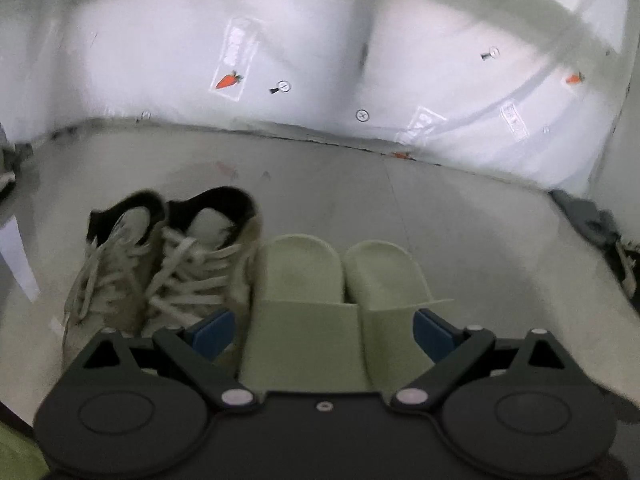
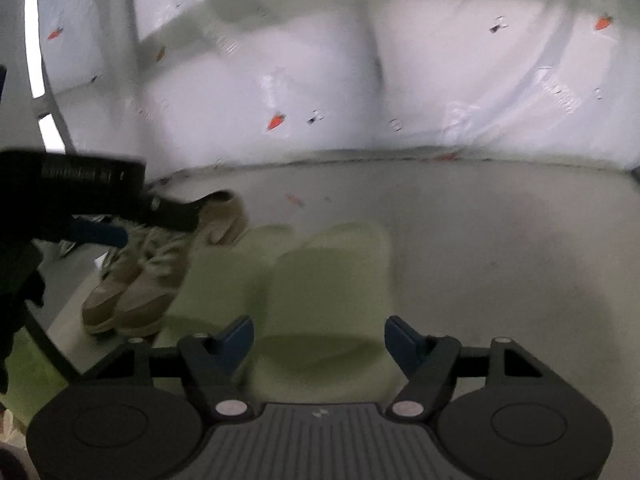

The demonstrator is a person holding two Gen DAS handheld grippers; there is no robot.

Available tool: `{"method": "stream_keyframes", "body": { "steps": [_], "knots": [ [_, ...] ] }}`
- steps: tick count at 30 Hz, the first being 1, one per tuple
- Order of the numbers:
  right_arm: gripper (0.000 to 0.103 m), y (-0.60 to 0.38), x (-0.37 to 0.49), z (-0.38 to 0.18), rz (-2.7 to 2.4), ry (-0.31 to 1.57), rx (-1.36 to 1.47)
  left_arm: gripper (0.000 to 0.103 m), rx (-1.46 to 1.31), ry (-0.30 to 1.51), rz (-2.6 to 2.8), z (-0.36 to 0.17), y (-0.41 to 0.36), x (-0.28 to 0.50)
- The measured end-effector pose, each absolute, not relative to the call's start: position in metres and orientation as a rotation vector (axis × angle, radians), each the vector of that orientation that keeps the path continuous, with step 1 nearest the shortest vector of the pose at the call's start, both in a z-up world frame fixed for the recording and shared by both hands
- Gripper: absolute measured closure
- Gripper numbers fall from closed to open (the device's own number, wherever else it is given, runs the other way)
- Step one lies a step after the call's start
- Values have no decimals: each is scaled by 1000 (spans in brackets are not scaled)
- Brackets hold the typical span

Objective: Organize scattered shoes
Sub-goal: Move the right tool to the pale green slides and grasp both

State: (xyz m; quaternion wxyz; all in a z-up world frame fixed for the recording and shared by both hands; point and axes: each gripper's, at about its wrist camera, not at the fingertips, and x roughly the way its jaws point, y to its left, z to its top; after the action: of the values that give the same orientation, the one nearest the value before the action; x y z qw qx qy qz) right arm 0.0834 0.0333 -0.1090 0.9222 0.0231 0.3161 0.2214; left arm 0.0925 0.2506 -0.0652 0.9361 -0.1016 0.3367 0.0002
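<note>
Left wrist view: two pale green moulded foam slides (image 1: 340, 280), smooth and rounded, lie side by side on the grey floor (image 1: 460, 220), touching a pair of beige lace-up sneakers (image 1: 168, 264) with dark collars at their left. The left gripper (image 1: 324, 332) hangs over the slides, its blue-padded jaws spread and empty. The right gripper (image 2: 319, 340) is likewise spread above the blurred slides. Beyond, white carrot-printed fabric (image 1: 240, 60) meets the floor.
</note>
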Motion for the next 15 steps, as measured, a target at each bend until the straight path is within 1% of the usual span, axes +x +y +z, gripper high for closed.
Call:
{"method": "stream_keyframes", "body": {
  "steps": [2, 5, 10, 13, 15],
  "knots": [
    [37, 47, 82, -117, 455, 663, 49, 7, -200, 707, -7, -71, 258, 92],
    [38, 68, 82, -126, 442, 642, 4, 7, -186, 728, -24, -78, 272, 91],
    [38, 97, 75, -145, 393, 529, -137, 7, -200, 759, -56, -88, 288, 86],
    [38, 105, 79, -151, 374, 502, -146, 7, -192, 774, -70, -94, 294, 83],
    [35, 109, 82, -154, 362, 476, -156, 7, -188, 777, -78, -95, 296, 82]
  ]
}}
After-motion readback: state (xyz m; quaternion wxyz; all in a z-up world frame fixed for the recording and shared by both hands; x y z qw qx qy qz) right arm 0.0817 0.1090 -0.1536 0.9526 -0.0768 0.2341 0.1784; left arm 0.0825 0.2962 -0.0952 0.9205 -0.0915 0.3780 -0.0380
